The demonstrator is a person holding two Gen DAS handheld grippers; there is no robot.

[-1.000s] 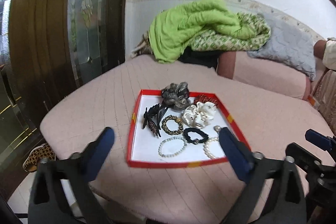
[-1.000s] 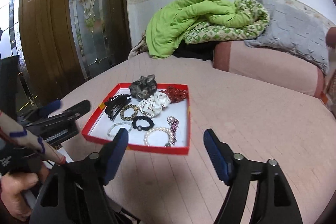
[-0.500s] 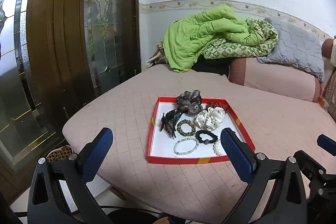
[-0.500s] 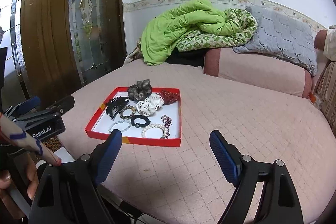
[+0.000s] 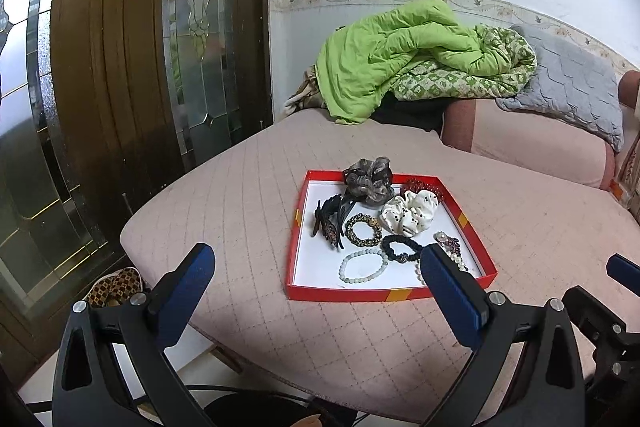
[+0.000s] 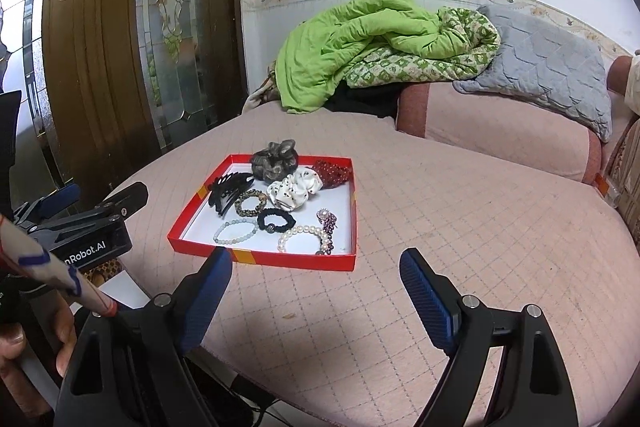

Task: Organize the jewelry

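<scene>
A shallow red tray (image 5: 362,294) with a white floor lies on the pink quilted bed; it also shows in the right wrist view (image 6: 280,259). In it lie a grey scrunchie (image 5: 368,181), a white scrunchie (image 5: 408,213), a red beaded piece (image 5: 424,185), black hair claws (image 5: 330,217), a gold-black bracelet (image 5: 363,230), a black hair tie (image 5: 400,247), a pale bead bracelet (image 5: 362,267), a pearl bracelet (image 6: 302,237) and a purple brooch (image 6: 326,221). My left gripper (image 5: 316,281) is open and empty, short of the tray's near edge. My right gripper (image 6: 316,281) is open and empty, near the tray's right front corner.
A green blanket (image 5: 400,55) and a grey pillow (image 5: 568,87) are piled at the bed's far side against the wall. A wooden and glass door (image 5: 120,67) stands to the left. A patterned slipper (image 5: 114,285) lies on the floor by the bed's left edge.
Both grippers have drawn back and risen from the tray, so the tray looks smaller and farther. The jewelry has not moved. Both grippers stayed open.
</scene>
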